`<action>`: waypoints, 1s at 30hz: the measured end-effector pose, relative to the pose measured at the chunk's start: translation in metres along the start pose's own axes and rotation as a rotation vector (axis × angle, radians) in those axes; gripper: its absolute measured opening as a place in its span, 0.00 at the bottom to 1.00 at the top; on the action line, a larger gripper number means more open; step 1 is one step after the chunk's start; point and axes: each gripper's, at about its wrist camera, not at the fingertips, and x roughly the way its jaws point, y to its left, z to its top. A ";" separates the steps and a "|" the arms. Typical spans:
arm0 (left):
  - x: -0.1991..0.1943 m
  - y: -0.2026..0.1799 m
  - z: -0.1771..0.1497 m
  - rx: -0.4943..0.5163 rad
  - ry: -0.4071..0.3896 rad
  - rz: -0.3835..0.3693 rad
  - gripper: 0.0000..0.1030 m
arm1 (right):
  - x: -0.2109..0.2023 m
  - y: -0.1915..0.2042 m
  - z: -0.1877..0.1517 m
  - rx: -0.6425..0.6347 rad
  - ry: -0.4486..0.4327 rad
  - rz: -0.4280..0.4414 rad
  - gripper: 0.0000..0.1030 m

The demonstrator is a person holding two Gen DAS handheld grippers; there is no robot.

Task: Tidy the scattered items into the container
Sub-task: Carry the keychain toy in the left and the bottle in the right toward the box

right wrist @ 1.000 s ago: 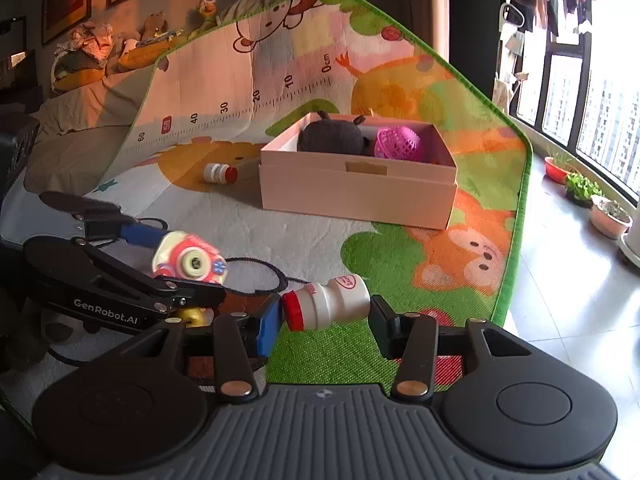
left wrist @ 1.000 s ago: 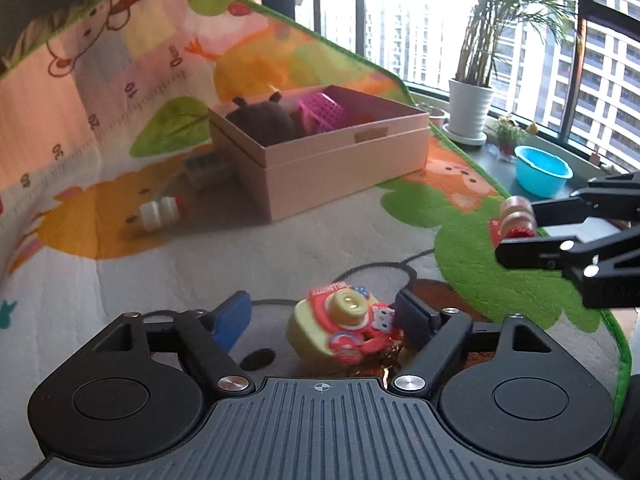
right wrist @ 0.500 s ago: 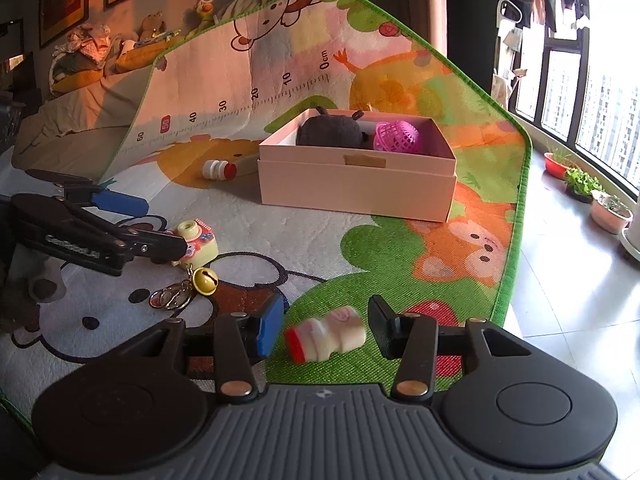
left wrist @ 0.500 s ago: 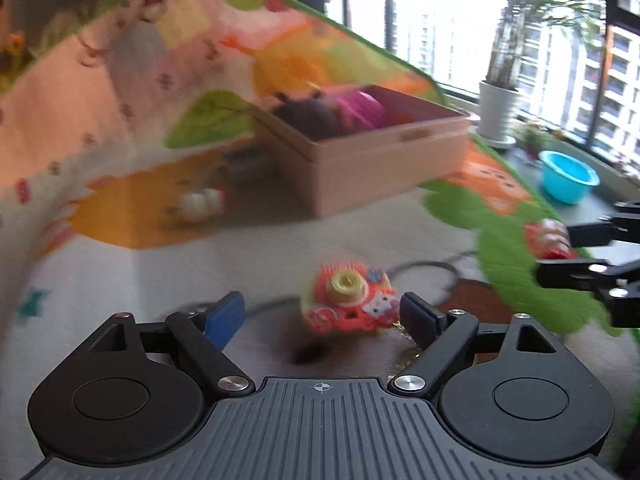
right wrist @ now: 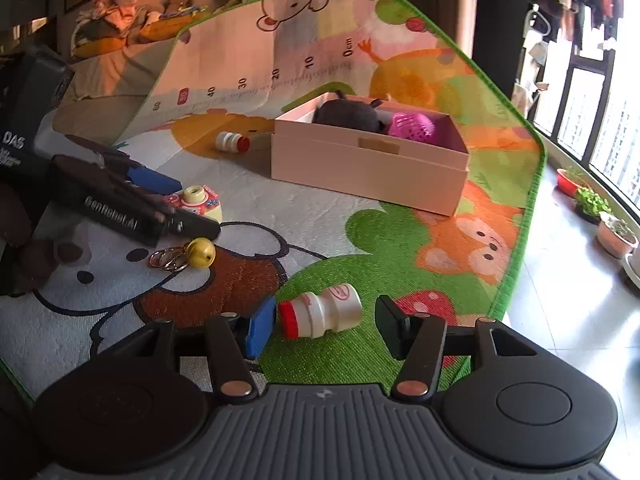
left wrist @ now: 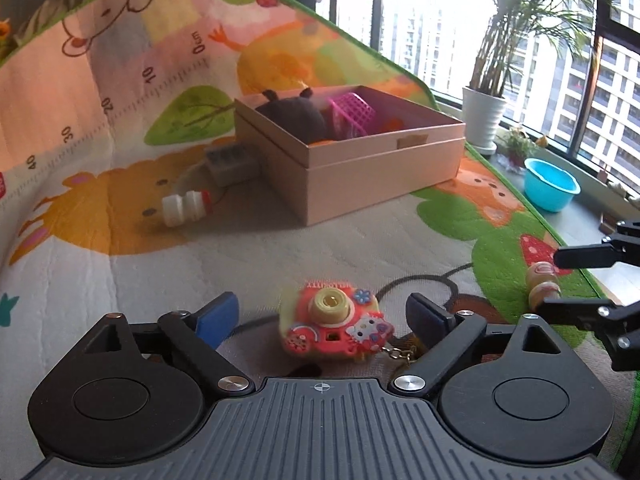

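pink box (left wrist: pixel 384 168) is sitting at the far side of the mat (left wrist: pixel 120 272), already holding toys. nearer than the box, the left gripper (left wrist: pixel 320 316) is opening its jaws around the toy camera (left wrist: pixel 334 322), gripping nothing; the right gripper (right wrist: pixel 326 320) is opening around the small bottle (right wrist: pixel 320 310). both pickups are pending: each needs closing, then carrying to the box.

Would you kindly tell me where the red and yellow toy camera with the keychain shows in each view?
Left wrist view: red and yellow toy camera low centre, lying between the claw fingers.
Right wrist view: left of centre, beside the other claw.
Shared landmark: the pink cardboard box.
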 end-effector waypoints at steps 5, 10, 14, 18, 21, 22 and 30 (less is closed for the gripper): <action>0.003 -0.008 -0.008 0.009 0.019 -0.048 0.92 | 0.009 0.002 0.000 -0.010 0.013 0.013 0.45; -0.010 -0.019 -0.012 0.032 -0.007 -0.087 0.92 | 0.014 -0.001 -0.003 0.038 -0.018 0.015 0.45; -0.011 -0.013 -0.007 0.009 -0.028 -0.050 0.92 | 0.015 -0.001 -0.004 0.041 -0.028 0.017 0.45; -0.002 -0.012 -0.002 0.025 -0.011 -0.014 0.92 | 0.015 -0.001 -0.004 0.043 -0.028 0.014 0.45; 0.006 -0.019 -0.005 0.051 0.020 0.008 0.82 | 0.015 -0.002 -0.003 0.052 -0.020 0.008 0.45; 0.007 -0.020 -0.007 0.054 0.021 0.014 0.81 | 0.015 -0.002 -0.001 0.052 -0.016 0.004 0.45; -0.005 -0.016 -0.004 0.043 -0.006 0.017 0.66 | 0.010 -0.007 0.014 0.038 -0.017 -0.022 0.45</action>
